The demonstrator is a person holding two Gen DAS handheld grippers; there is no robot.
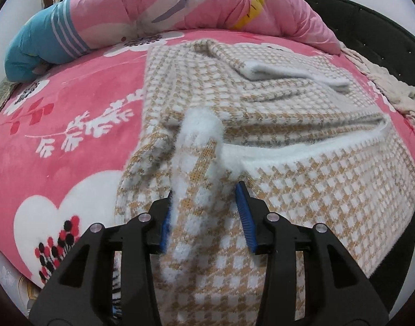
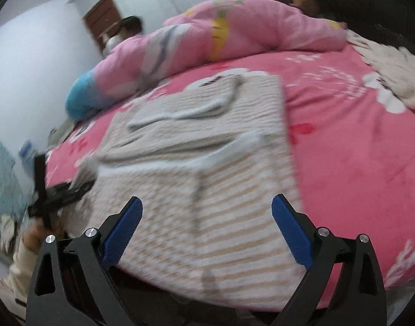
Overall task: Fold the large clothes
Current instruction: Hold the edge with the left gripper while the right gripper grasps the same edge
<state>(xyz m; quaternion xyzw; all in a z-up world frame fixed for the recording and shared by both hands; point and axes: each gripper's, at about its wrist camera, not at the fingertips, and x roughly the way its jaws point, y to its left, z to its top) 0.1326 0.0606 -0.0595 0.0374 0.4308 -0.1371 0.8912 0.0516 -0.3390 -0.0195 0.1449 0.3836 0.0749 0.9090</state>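
Observation:
A tan-and-white checked knit sweater (image 1: pixel 289 108) lies spread on the pink bed sheet (image 1: pixel 71 135), one sleeve folded across its chest. Its other sleeve, ending in a fluffy white cuff (image 1: pixel 199 125), runs between the jaws of my left gripper (image 1: pixel 204 212). The left pad touches the fabric, while the right pad stands a little off it. In the blurred right wrist view the sweater (image 2: pixel 180 163) fills the middle. My right gripper (image 2: pixel 207 231) hovers wide open over its near hem, with nothing gripped. The left gripper (image 2: pixel 52 195) shows at the sweater's left edge.
A bunched pink quilt (image 1: pixel 180 0) and a blue pillow (image 1: pixel 36 49) lie along the far side of the bed. A crumpled white garment (image 1: pixel 392 92) sits at the right edge by the black headboard (image 1: pixel 370 27). A hand (image 2: pixel 36 233) holds the left gripper.

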